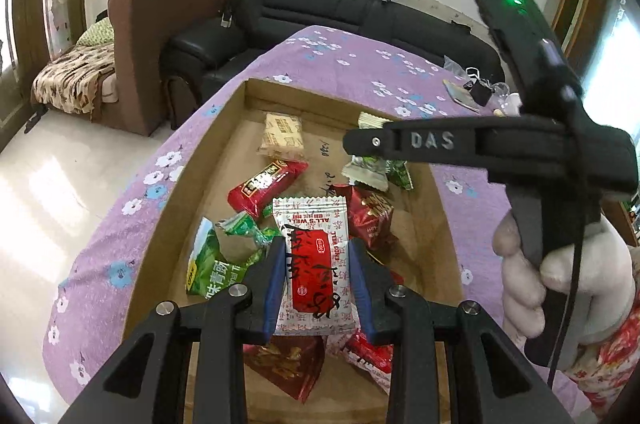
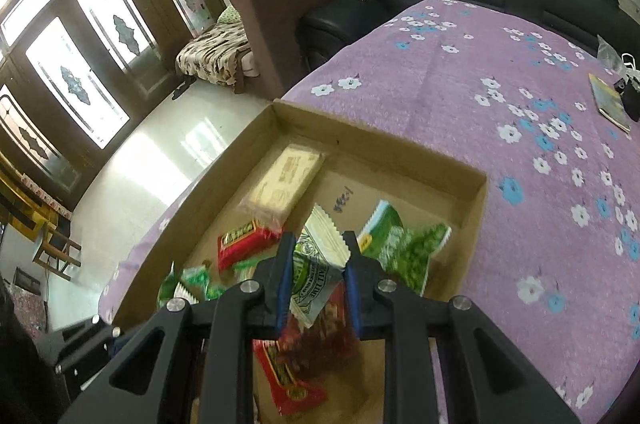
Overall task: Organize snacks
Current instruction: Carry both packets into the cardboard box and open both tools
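Both grippers are loaded over the shallow brown cardboard tray, which sits on the purple flower-print tablecloth.

Left side first: the left gripper has its blue-padded tongs pinching a flat white-and-red snack packet printed "ALL'S WELL ENDS WELL", pads on both long edges, held above the tray's near end. Under it lie loose snacks: a green crinkly bag with Chinese lettering at the left, a red bar wrapper, a pale beige cracker pack toward the far wall, and dark red pouches on the right.

Right side: the right gripper has its tongs pressed onto a white-and-green sachet with a zigzag top edge, held tilted over the tray's middle. In the left view this tool crosses in from the right, with a person's hand on its handle.

Progress, my read: roughly midway or earlier. Many snacks are in the tray, but jumbled and overlapping, no grouping by kind visible. Two packets are in hand and not yet placed. Left to do: set these down and sort the pile. No snacks visible outside the tray.

The held packets look light, thin, crinkly and undamaged.
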Demonstrator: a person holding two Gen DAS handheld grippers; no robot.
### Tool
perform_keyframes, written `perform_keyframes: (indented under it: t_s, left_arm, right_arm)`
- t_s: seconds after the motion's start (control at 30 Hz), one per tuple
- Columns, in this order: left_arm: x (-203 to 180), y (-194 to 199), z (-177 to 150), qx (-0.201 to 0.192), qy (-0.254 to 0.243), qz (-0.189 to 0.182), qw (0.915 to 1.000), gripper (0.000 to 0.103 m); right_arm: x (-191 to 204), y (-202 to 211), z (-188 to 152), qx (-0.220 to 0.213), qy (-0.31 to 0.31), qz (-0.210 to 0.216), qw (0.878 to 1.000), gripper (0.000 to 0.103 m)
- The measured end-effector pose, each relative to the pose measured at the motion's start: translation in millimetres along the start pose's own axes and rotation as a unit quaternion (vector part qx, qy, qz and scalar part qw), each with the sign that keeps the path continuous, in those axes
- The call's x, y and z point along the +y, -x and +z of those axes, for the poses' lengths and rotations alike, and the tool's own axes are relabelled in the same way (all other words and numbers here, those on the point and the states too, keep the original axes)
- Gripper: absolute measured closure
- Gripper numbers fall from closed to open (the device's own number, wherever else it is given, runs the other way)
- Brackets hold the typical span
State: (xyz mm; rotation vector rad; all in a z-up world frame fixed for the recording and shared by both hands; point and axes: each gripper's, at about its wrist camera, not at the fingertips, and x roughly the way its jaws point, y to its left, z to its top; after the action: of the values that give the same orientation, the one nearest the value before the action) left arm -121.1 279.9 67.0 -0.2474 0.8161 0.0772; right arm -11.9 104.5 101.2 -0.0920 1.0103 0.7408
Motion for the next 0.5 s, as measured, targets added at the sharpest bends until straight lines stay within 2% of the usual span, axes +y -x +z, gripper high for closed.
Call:
perform_keyframes:
  t_s: [0.17, 0.33, 0.5]
  left_arm:
    - [-3, 0, -1, -0.009, -0.012, 0.02, 0.9997, 0.071]
    - [-5, 1, -2, -0.018, -0.023, 0.034, 0.999, 0.071]
    - [-7, 1, -4, -0.023, -0.026, 0.032, 0.9989, 0.071]
  right_arm:
    - [-1, -15, 9, 0.011, -0.014, 0.017, 1.0, 0.081]
    - [4, -25, 9, 0.019, -0.003, 0.002, 1.0, 0.081]
    - [2, -28, 10, 0.02, -0.002, -0.003, 1.0, 0.081]
